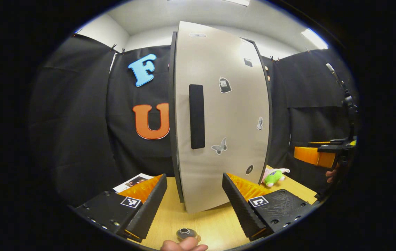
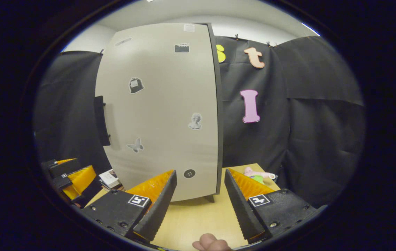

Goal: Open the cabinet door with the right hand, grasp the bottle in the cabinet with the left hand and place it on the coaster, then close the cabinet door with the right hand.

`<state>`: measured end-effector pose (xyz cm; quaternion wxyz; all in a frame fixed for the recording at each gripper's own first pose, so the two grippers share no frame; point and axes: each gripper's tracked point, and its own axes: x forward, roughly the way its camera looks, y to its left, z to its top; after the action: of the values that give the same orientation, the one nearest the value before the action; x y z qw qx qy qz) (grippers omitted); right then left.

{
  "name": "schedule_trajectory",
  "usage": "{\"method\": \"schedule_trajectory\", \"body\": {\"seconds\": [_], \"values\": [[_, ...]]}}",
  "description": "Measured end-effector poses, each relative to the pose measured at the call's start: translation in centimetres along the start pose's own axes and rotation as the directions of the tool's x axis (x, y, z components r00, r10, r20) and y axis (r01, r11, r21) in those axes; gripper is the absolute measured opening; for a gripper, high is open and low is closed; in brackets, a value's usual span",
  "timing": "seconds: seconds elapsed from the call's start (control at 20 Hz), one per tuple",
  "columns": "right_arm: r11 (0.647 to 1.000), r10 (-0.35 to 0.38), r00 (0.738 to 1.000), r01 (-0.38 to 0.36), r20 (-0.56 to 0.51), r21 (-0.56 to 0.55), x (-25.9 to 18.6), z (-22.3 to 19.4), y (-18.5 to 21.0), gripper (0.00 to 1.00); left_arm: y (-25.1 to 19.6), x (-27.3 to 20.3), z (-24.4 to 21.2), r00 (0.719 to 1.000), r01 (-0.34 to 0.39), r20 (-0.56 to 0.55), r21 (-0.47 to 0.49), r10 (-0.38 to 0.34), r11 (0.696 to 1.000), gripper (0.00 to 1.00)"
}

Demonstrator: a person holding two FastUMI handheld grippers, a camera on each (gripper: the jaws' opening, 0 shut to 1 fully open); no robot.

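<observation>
Tall grey cabinet door (image 1: pixel 218 115) w/ black bar handle (image 1: pixel 196 116) is seen closed; left gripper (image 1: pixel 194 195) & right gripper (image 2: pixel 200 193) are held wide, nothing gripped.

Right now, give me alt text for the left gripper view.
A closed grey cabinet door with a dark vertical handle stands ahead of the open left gripper, above a wooden table. The right gripper hovers at far right.

Wooden table (image 1: pixel 215 223). Green and pink soft toy (image 1: pixel 274 176) lying on it, near the back. Stack of papers (image 1: pixel 133 182) at the other side.
</observation>
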<state>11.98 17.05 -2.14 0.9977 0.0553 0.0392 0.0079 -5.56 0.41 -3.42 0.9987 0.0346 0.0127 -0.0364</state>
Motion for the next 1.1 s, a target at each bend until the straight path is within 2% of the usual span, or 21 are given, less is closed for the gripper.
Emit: {"method": "schedule_trajectory", "body": {"seconds": [0.65,1.1], "values": [[0.999,0.044,0.999,-0.044,0.012,-0.003,-0.16,0.76,-0.06,0.89,0.27,-0.01,0.38,0.999,-0.046,-0.003,-0.031,0.046,0.998,0.96],[0.999,0.042,0.999,-0.042,-0.001,0.005,-0.39,0.59,-0.05,0.89,0.51,-0.39,0.76,0.998,-0.055,0.005,-0.045,0.056,0.997,0.96]]}}
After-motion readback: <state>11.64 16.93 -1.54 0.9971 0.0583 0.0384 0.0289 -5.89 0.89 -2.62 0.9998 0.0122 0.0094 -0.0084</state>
